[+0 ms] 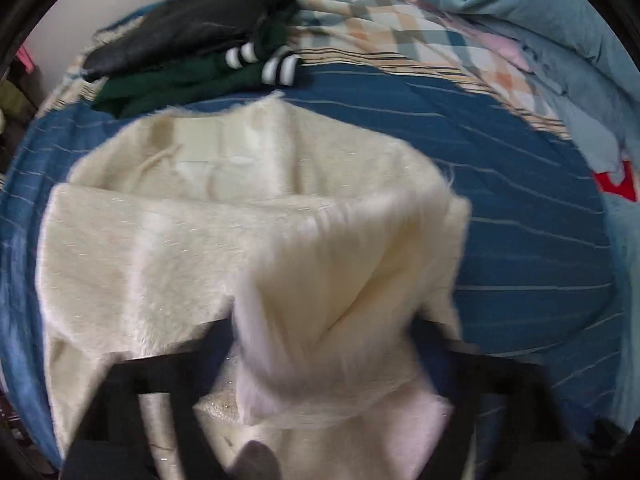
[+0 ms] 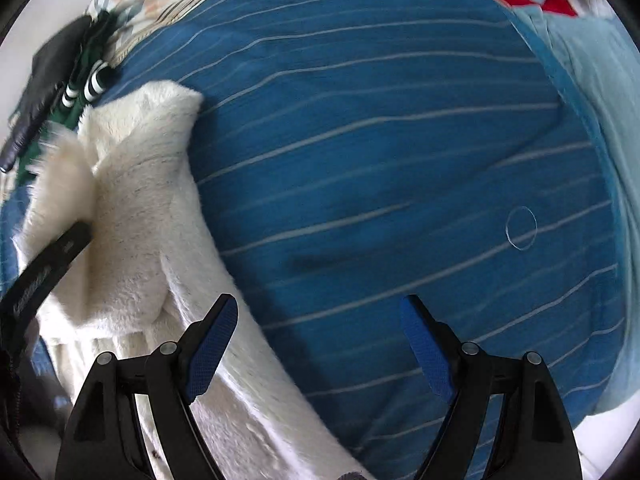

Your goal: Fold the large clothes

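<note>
A cream fluffy garment lies partly folded on the blue striped bedsheet. My left gripper is shut on a bunched fold of the garment, which hides the fingertips and is blurred by motion. In the right wrist view the garment lies at the left, and the left gripper's black finger shows against it. My right gripper is open and empty, its left blue pad just over the garment's right edge and its right pad over the bare sheet.
A black jacket and a dark green garment with white stripes are stacked at the far left of the bed. A plaid quilt and a light blue blanket lie at the back and right. A red patch shows at the right.
</note>
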Demonstrator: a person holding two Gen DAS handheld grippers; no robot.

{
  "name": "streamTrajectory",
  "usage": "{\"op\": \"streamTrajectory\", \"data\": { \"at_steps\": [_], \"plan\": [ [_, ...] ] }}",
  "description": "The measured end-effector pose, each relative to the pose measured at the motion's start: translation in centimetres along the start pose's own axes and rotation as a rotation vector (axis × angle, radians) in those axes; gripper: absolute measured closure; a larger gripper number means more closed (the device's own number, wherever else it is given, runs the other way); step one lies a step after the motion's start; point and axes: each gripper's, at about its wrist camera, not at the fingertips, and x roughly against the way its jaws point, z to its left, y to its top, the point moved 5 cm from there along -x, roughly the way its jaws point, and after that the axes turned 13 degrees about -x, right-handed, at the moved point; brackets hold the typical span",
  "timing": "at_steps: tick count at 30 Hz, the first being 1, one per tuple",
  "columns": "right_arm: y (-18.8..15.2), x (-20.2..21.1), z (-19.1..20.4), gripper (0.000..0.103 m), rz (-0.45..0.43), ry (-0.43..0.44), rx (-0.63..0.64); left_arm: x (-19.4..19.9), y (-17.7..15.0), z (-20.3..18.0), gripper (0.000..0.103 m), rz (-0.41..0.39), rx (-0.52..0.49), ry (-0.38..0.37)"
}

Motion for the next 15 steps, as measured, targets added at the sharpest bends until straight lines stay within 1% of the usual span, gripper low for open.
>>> {"op": "streamTrajectory", "data": {
  "at_steps": [2,4,5,6,7,9,11,12,13,14,15],
  "plan": [
    [0.0,0.7,-0.8,0.018,0.013,0.036,-0.007,1.6,0.5,0.1,0.012,-0.033,0.009,-0.013],
    [0.0,2.0,-1.1,0.018,0.021,0.088,-0.032,2.9,0.0,0.4,0.012,-0.049,0.024,-0.008],
    [0.2,2.8,-1.0,0.018,0.028,0.127,-0.049,4.4,-0.4,1.4,0.012,-0.063,0.044,0.001],
    [0.2,3.4,-0.6,0.018,0.033,0.163,-0.058,5.0,-1.0,1.8,0.012,-0.070,0.058,0.016],
    [0.2,4.0,0.3,0.018,0.042,0.219,-0.057,6.0,-1.8,2.9,0.012,-0.072,0.075,0.042],
    [0.9,4.4,2.9,0.018,0.070,0.312,-0.027,7.6,-4.3,6.1,0.012,-0.065,0.114,0.133],
    [1.4,3.8,6.2,0.018,0.118,0.379,0.019,8.0,-7.4,9.3,0.012,-0.025,0.141,0.229],
    [1.3,3.1,7.8,0.019,0.146,0.397,0.042,7.8,-9.2,11.1,0.012,0.006,0.149,0.292],
    [1.3,1.9,9.7,0.018,0.177,0.400,0.069,7.4,-10.7,12.5,0.012,0.036,0.154,0.338],
    [1.3,0.5,11.3,0.018,0.203,0.398,0.089,6.4,-12.8,14.5,0.012,0.095,0.172,0.379],
    [1.2,-0.9,12.7,0.018,0.233,0.394,0.109,5.7,-14.0,15.7,0.012,0.132,0.193,0.397]
  ]
}}
